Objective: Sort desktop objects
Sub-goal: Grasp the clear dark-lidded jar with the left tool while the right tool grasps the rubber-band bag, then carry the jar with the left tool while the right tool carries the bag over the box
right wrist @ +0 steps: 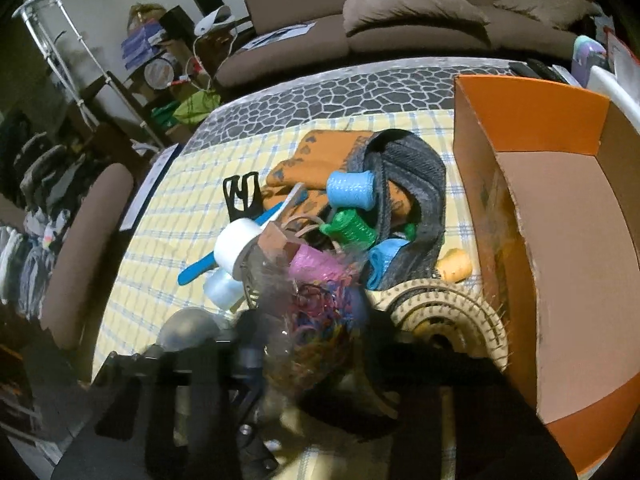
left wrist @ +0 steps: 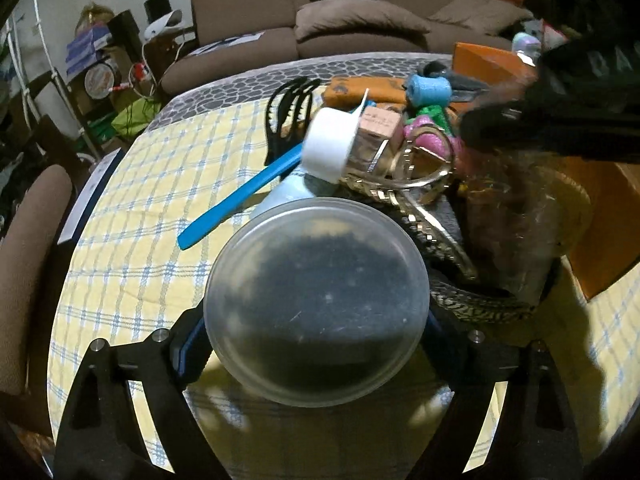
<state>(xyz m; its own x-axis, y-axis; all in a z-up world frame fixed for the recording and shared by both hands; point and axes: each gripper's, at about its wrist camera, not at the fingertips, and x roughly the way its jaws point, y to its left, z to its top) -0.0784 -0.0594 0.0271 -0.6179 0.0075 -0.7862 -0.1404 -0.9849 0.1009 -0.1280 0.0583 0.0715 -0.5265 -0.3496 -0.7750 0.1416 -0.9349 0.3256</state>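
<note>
Sorting this pile well means taking one thing at a time, and both hands are committed at once here. In the left wrist view the left gripper (left wrist: pixel 316 354) straddles a round frosted lid (left wrist: pixel 316 300) at the lower centre of the frame; its jaws stand wide, one on each side of the disc, but the contact itself is hidden behind the rim, so whether they actually press on it cannot be told. I would seat both pads squarely on opposite edges before lifting, since a smooth disc can pivot out of a shallow pinch.

The right gripper (right wrist: pixel 280 364) sits blurred at the bottom centre of the right wrist view with its jaws drawn right together, apparently on the clear bag of coloured rubber bands (right wrist: pixel 316 320) (the blur leaves this uncertain). Thin crinkly plastic tends to slip, so a deeper bite looks safer.

The heap fills the middle of the frame on the checked surface (right wrist: pixel 160 248): a white tape roll (right wrist: pixel 236 246), blue spool (right wrist: pixel 352 189), green spool (right wrist: pixel 352 228) and a bristle hairbrush (right wrist: pixel 452 312) just right of the bag. The orange box (right wrist: pixel 560 216) stands open at the right edge, probably the destination. Lift straight up so the brush bristles do not snag.
</note>
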